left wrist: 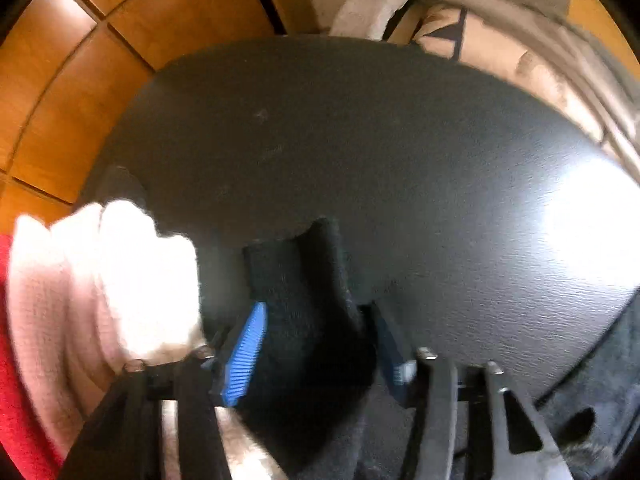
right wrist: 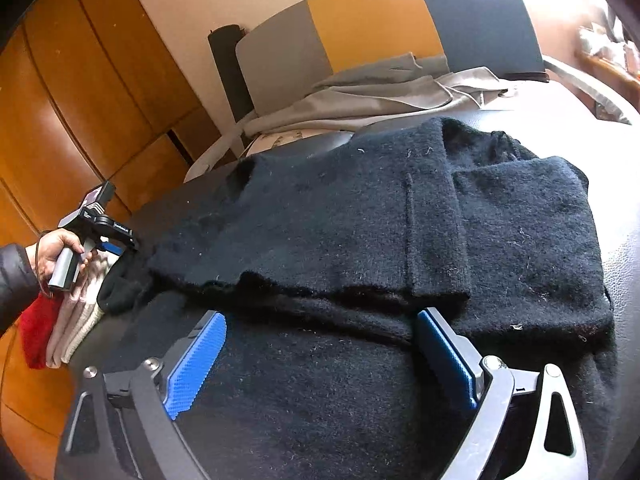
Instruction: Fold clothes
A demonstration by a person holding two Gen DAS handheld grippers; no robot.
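Dark counter (left wrist: 360, 140) bears black sweater (right wrist: 360, 220); left gripper (left wrist: 316, 344) pinches sleeve for folding; right gripper (right wrist: 320, 360) fingers wide, empty.

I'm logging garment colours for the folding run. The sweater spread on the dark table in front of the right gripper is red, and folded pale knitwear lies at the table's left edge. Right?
Not quite: the sweater in front of the right gripper is black, as the right wrist view shows. The pale knitwear does lie at the dark table's left edge.

I am in a lived-in room of a home. Warm wooden cabinet panels (right wrist: 80, 92) line the wall, a grey-and-orange chair (right wrist: 344, 36) stands behind my dark surface (left wrist: 360, 140), and knitwear lies about: a black sweater (right wrist: 400, 220), grey cloth (right wrist: 380, 96).
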